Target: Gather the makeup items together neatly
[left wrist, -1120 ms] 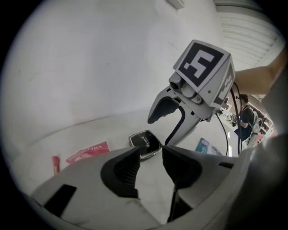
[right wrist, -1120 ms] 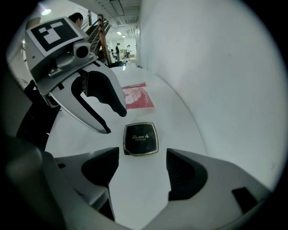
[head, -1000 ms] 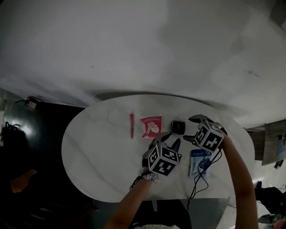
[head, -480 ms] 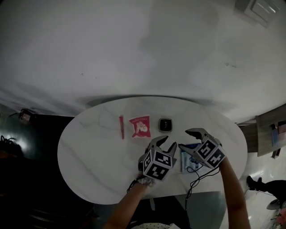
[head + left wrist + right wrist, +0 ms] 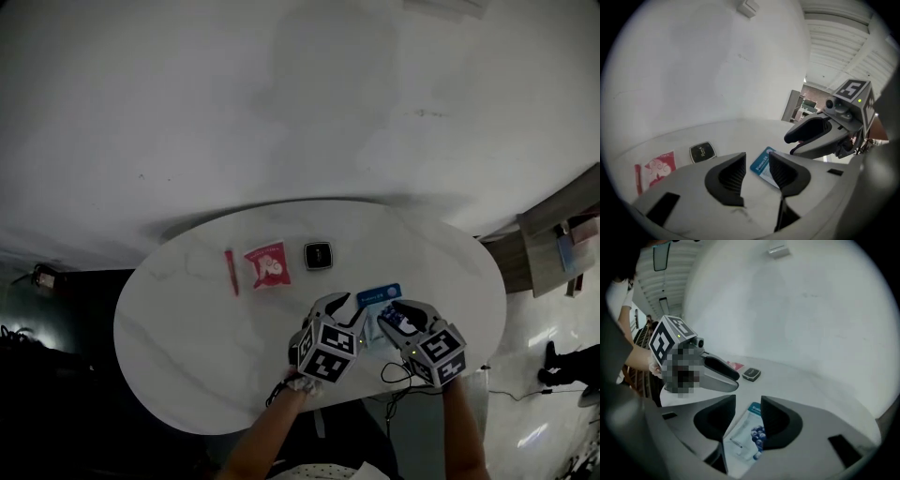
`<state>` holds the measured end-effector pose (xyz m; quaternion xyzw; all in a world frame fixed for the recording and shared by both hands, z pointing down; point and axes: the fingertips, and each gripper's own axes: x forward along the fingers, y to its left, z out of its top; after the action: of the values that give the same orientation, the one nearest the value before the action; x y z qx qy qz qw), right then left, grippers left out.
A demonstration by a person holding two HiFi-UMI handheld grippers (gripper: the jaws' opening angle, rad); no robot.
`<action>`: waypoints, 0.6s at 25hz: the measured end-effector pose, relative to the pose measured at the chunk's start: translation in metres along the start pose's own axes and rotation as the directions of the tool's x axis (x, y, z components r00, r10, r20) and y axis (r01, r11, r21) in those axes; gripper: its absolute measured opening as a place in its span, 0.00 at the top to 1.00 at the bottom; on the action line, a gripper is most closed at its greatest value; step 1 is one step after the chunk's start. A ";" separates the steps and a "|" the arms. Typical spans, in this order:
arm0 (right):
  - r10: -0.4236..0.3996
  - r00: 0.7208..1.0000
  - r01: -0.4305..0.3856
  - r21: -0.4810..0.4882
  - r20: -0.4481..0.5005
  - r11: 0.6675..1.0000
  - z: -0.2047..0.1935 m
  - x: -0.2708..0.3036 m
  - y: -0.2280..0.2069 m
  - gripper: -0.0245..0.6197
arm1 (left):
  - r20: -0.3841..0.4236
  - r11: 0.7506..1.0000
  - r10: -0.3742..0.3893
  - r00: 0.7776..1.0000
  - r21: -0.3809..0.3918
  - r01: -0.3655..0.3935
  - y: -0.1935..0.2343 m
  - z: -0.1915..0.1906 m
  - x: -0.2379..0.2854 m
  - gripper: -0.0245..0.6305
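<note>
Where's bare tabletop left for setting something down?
Free: the left end of the table, left of the red stick; the far strip behind the stick, pink sachet and black compact; the right end past the blue packet. Crowded: that row, and the near middle around the blue packet.

1. A white oval table (image 5: 187,328) with faint grey veins carries 4 small things.
2. Toward its far side, 3 sit in a row, apart from each other: a thin red stick (image 5: 231,272) at the left, a pink packet (image 5: 267,265) in the middle, a square black case (image 5: 318,255) at the right.
3. A blue packet (image 5: 379,294) lies nearer the front edge, right of that row.
</note>
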<state>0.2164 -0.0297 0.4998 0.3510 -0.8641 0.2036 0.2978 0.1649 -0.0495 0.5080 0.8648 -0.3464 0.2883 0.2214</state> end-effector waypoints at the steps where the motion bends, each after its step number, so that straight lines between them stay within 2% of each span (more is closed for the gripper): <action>1: -0.021 1.000 0.020 0.022 0.013 1.000 -0.003 -0.006 -0.002 0.67 | 0.000 1.000 -0.010 1.000 0.007 0.010 -0.006 0.000 0.001 0.68; 5: -0.114 0.992 0.107 0.121 0.050 0.987 -0.017 -0.028 -0.012 0.67 | -0.013 0.999 -0.042 0.999 0.025 0.043 -0.029 -0.006 0.007 0.68; 9: -0.250 0.968 0.235 0.236 0.033 0.943 -0.039 -0.042 -0.024 0.69 | -0.035 0.998 -0.054 0.998 0.035 0.056 -0.044 -0.015 0.012 0.68; 15: -0.383 0.922 0.386 0.253 -0.064 0.887 -0.076 -0.041 -0.024 0.70 | -0.076 0.998 -0.052 0.996 0.024 0.054 -0.054 -0.033 0.015 0.68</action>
<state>0.2859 0.0163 0.5327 0.5498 -0.7411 0.2550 0.2888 0.2017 -0.0010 0.5324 0.8650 -0.3110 0.3192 0.2306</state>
